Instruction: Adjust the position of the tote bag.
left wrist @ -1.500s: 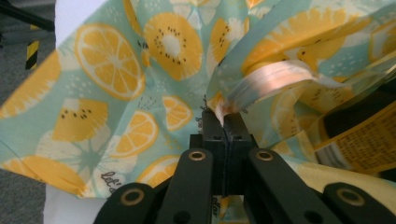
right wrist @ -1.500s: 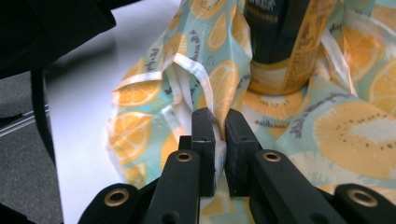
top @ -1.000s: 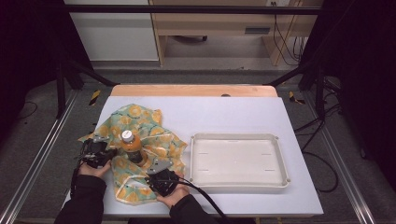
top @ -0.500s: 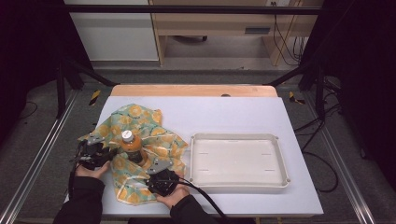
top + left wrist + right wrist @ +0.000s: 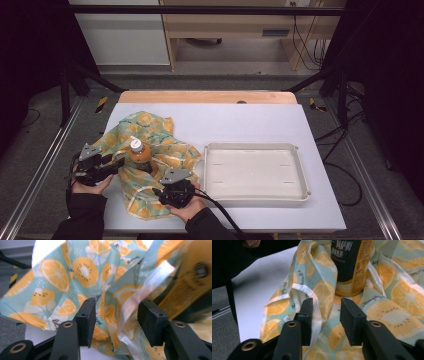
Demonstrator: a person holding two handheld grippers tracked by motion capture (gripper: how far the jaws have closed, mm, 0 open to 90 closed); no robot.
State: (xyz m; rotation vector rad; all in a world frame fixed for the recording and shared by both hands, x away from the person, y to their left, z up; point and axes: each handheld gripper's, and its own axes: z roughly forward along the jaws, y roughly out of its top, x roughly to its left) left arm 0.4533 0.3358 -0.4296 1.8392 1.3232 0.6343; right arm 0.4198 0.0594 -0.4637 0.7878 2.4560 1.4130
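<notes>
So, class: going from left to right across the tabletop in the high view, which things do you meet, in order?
Left gripper → bottle, standing on the fruit-print cloth → right gripper → white tray.

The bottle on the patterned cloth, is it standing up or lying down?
Upright: the bottle stands on the cloth, white cap on top.
</notes>
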